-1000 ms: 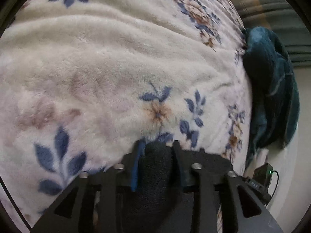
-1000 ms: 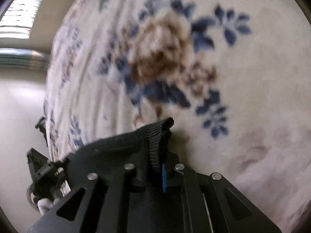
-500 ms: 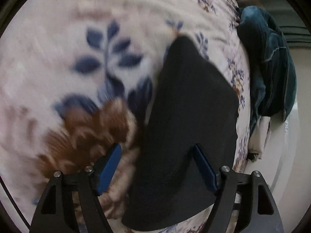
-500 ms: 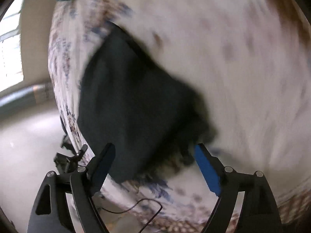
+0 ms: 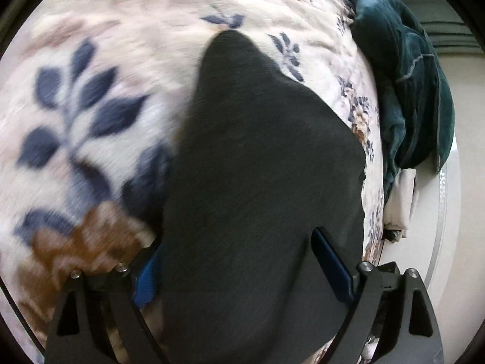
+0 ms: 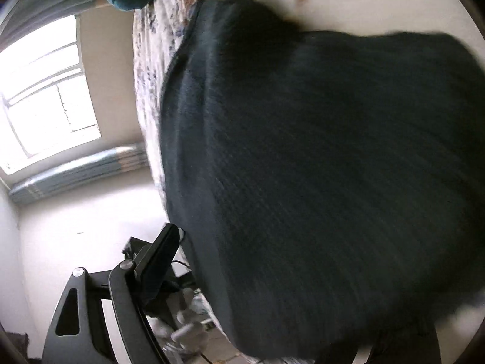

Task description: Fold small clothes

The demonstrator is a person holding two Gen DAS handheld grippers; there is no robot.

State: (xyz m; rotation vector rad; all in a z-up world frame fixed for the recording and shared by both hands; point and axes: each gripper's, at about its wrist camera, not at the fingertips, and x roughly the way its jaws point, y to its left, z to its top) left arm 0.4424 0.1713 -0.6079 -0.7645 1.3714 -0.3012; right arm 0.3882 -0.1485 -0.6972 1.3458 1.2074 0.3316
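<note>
Dark garment lies flat on floral blanket, directly ahead of left hand-held gripper, jaws wide, empty. Right hand-held gripper: one finger visible, spread cannot tell. Judged between folds; next, re-grip an edge.

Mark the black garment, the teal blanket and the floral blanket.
black garment (image 5: pixel 260 163), left wrist view, middle of the cloth.
teal blanket (image 5: pixel 415 91), left wrist view, bunched folds.
floral blanket (image 5: pixel 127 69), left wrist view, bare cream pile.

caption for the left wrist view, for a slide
Open left gripper over a dark garment lying on a floral blanket, teal fabric bunched beyond.
</note>
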